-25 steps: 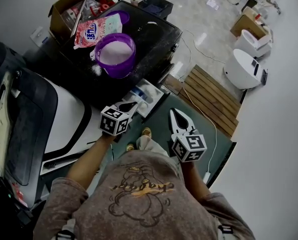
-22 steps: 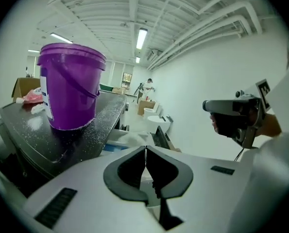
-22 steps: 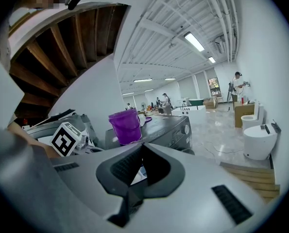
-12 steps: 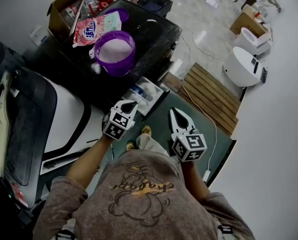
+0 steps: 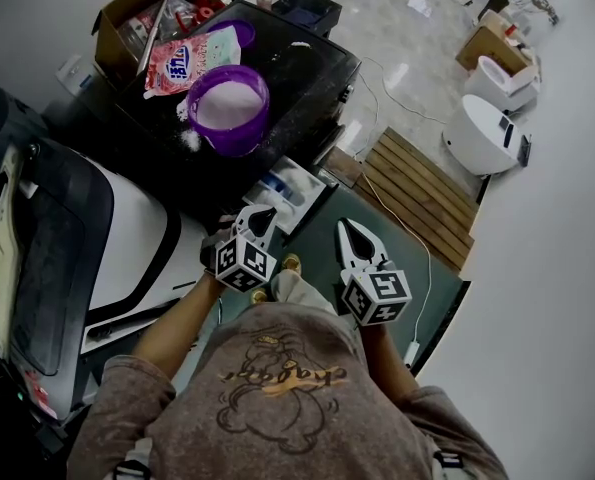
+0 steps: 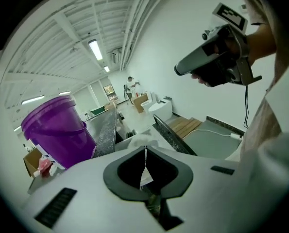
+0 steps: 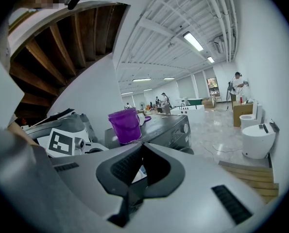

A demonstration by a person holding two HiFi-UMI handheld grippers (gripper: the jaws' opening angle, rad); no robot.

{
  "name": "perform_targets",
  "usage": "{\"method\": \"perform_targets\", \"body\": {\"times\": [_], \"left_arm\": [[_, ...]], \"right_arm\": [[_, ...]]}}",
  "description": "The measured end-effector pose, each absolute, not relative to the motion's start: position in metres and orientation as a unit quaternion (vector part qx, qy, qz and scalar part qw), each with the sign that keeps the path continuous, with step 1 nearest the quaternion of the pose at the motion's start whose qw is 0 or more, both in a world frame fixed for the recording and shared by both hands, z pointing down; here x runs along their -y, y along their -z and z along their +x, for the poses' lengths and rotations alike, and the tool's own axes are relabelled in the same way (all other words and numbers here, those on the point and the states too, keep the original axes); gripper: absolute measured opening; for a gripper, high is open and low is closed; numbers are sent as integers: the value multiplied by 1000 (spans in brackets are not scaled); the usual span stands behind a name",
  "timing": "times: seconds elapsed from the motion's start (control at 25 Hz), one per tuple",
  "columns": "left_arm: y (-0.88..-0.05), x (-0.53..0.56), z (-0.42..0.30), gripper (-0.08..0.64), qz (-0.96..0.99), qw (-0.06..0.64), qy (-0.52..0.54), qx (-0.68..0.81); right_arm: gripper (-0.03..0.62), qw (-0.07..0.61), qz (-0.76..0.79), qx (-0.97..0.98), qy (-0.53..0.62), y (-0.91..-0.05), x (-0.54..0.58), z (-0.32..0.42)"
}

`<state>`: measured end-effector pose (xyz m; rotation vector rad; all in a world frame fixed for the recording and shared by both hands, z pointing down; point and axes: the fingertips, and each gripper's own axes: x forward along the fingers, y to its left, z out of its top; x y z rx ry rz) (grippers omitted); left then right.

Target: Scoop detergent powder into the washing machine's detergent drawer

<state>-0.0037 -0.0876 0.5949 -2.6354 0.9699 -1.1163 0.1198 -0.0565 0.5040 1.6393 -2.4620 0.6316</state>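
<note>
So right now both grippers are up in front of the person's chest and neither has anything in it. The left gripper [image 5: 261, 212] has its jaws pressed together, tips touching, nothing pinched. Same for the right gripper [image 5: 348, 224], which is closed and empty.

The powder sits in the purple bucket [image 5: 229, 108] on top of the black washing machine [image 5: 312, 63], with the pink detergent bag [image 5: 185, 60] just behind it at about 11 o'clock. The detergent drawer [image 5: 289, 190] is pulled out of the machine's front, toward the person.

What matters for the next move: from the left gripper's tips the drawer is near, at about 1 o'clock, and the bucket is further off at about 11 to 12 o'clock. From the right gripper the drawer is at about 10 o'clock and the bucket is well beyond that. So the left one is nearer to both, and its jaws point roughly at the bucket.

I can't pick out a scoop in any view, so my guess is finding one comes first, and the jaws have to open for it.
</note>
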Motion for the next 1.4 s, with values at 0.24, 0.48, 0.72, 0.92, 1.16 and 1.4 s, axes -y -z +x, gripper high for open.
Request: {"method": "perform_targets", "body": {"times": [0.24,0.48,0.72,0.92,1.16,1.4], "left_arm": [[-593,87,-4,23,-856,126,396,-308],[-593,83,-2,23,-835,215,423,-278],[-595,80,1,23,-809,287,447,-251],[-598,76,2,23,-784,345,466,-220],[-599,73,3,23,-768,380,475,-201],[-591,76,0,23,-788,343,462,-220]], "right_arm": [[-2,56,540,813,-212,-504,57,118],[-2,61,543,811,-211,-506,56,120],[-2,62,544,811,-209,-506,59,123],[-2,61,545,809,-210,-505,61,123],[-2,60,545,809,-211,-505,63,124],[-2,57,545,809,-210,-503,64,123]]}}
